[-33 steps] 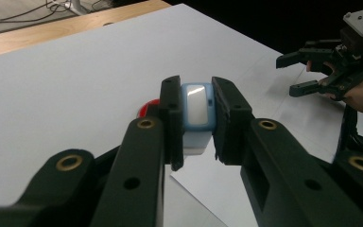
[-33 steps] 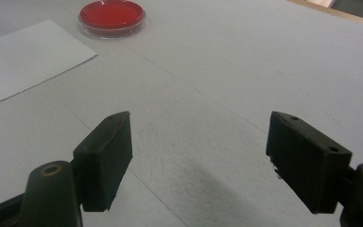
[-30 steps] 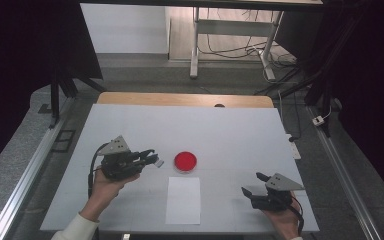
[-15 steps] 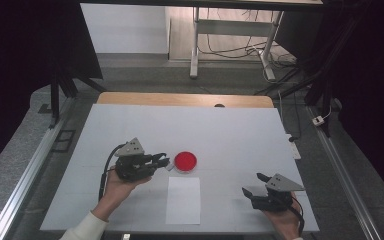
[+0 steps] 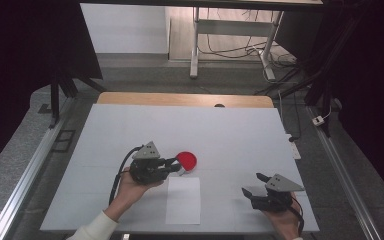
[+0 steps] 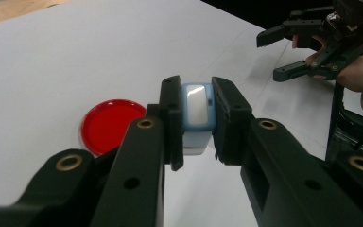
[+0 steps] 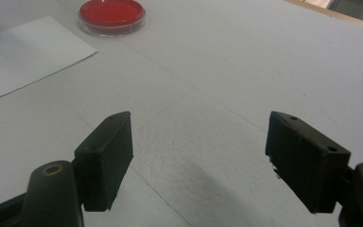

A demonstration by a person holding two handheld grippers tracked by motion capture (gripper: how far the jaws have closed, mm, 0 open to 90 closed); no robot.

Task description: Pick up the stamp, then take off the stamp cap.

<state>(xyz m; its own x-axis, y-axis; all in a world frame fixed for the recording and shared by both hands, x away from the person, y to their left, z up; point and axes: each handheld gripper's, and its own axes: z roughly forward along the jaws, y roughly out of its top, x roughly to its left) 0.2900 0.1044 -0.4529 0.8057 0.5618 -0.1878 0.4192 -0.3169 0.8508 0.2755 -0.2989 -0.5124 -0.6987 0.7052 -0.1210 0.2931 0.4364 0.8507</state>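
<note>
Held item: small pale-blue block [image 6: 197, 113] with a glossy whitish face, clamped between the jaws of the left gripper [image 5: 174, 165]; identity not resolvable (stamp or eraser-like piece).
Item location: off the table [image 5: 240, 130], in the left gripper's grasp, just beside the red dish [image 5: 186, 160], at its near-left edge in the high view.
Red dish: round, shallow, clear-rimmed, red inside; resting flat on the table, just beyond the far end of the white sheet [image 5: 183, 200].
White sheet: blank as far as visible, lying flat near the table's front edge, between the two hands.
Done, judged: block picked up and brought to the dish.
Left, judged: contact between block and red surface not confirmed; likely a dab in the dish, then a press onto the sheet. No mark on the sheet yet.
Left hand pose: left hand [image 5: 132, 186] wrapped under the gripper body, forearm entering from the bottom edge, jaws pointing right and slightly forward toward the dish, held low over the table.
Right gripper [image 5: 254, 186]: jaws spread wide, nothing between them; idle near the front right corner, well apart from dish and sheet.
Right hand pose: low, jaws aimed left and forward toward the dish.
</note>
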